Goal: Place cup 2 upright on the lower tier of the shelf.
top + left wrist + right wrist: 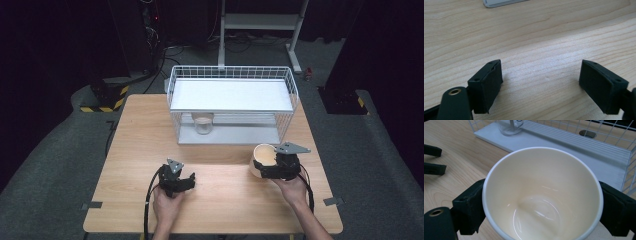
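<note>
With the right gripper [541, 202] clamped across the cream cup [263, 159] near the table's [135, 150] right edge, just before the wire rack [232, 102], the smooth wall may slip, while the left gripper [541, 82] rests open and empty.

One cream cup [263, 159], one white wire rack [231, 102], what looks like one glass jar [203, 123], two grippers, one wooden table [135, 145]
</note>
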Demonstrator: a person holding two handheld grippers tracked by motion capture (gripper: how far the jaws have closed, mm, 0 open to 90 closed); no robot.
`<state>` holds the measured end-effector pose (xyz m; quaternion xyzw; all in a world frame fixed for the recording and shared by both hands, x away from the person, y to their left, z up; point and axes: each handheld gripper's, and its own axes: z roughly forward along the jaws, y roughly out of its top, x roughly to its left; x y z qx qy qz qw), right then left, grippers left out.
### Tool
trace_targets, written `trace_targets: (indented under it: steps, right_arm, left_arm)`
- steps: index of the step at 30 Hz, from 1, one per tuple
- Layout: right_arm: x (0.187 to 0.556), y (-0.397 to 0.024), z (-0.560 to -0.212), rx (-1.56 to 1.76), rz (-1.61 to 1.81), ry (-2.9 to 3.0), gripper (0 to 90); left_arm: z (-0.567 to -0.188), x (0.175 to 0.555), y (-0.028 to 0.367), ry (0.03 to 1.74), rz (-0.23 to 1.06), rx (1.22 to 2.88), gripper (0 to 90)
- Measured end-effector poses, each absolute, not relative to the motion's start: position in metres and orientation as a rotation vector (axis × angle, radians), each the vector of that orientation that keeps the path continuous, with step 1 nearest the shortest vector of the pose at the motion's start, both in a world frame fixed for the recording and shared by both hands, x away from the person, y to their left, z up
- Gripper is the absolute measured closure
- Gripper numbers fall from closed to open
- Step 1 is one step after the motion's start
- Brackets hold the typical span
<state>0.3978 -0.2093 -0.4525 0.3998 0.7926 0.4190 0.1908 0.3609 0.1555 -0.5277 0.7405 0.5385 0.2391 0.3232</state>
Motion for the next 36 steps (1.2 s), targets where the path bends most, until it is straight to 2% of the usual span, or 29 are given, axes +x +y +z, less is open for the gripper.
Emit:
trace_targets:
  steps: [22,36]
  right_arm:
    - [0.432,-0.204,-0.434,1.154,1.161,2.204,9.6]
    - [0.45,-0.197,-0.436,1.174,1.154,2.206,9.6]
  left_arm:
    - [-0.528,0.361,0.156,1.413,0.628,1.945,19.3]
    - [-0.528,0.361,0.156,1.413,0.628,1.945,19.3]
